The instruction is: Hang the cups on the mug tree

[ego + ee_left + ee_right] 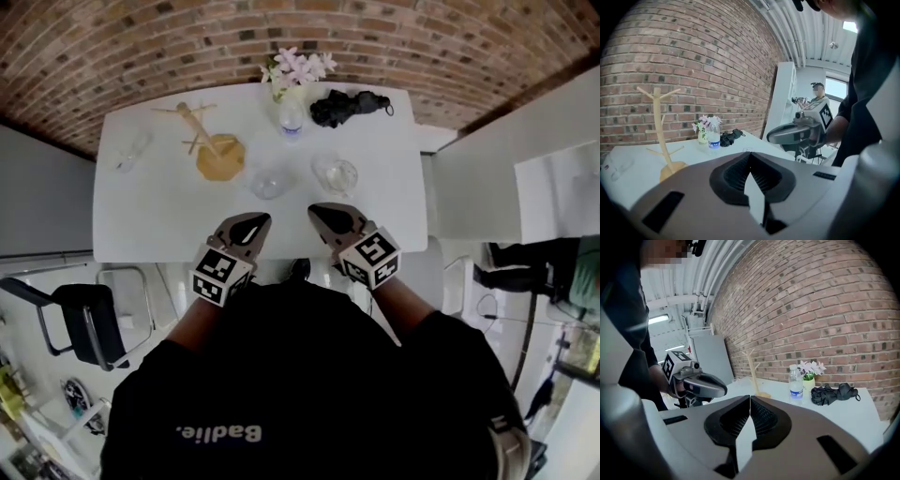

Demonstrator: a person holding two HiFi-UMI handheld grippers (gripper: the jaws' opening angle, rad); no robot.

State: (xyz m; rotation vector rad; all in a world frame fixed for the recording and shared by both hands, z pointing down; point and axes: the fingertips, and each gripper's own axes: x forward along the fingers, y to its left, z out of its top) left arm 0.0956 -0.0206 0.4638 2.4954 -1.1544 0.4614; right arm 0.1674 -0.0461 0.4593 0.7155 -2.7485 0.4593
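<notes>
Hanging cannot be started until a cup is picked up, and none is held yet. Two clear cups are seen near the middle of the table [150,225], the left cup [270,180] and the right cup [335,173]. They are set apart from each other and closer to the near edge than to the far one. The mug tree [211,145] is stood upright behind them, toward the far left corner, with its pegs bare. A further glass item [131,150] is made out by the left edge, too faint to be called a cup.

The approach is judged to be the step in hand. The jaws should be opened well before a cup is reached, and the wall should be taken squarely, since clear glass is likely to slip. Whether handles are present cannot be told, so the way of hooking onto a peg is left to be decided up close. The tree looks light, and its base may need to be steadied.

The left gripper [258,221] and the right gripper [319,212] are held over the near edge, each aimed at the cup ahead of it. Both pairs of jaws are pressed fully together, with nothing between them and no cup touched.

Along the far edge, a water bottle [291,117], a flower vase [295,70] and a black umbrella [349,106] are left clear of the work.
</notes>
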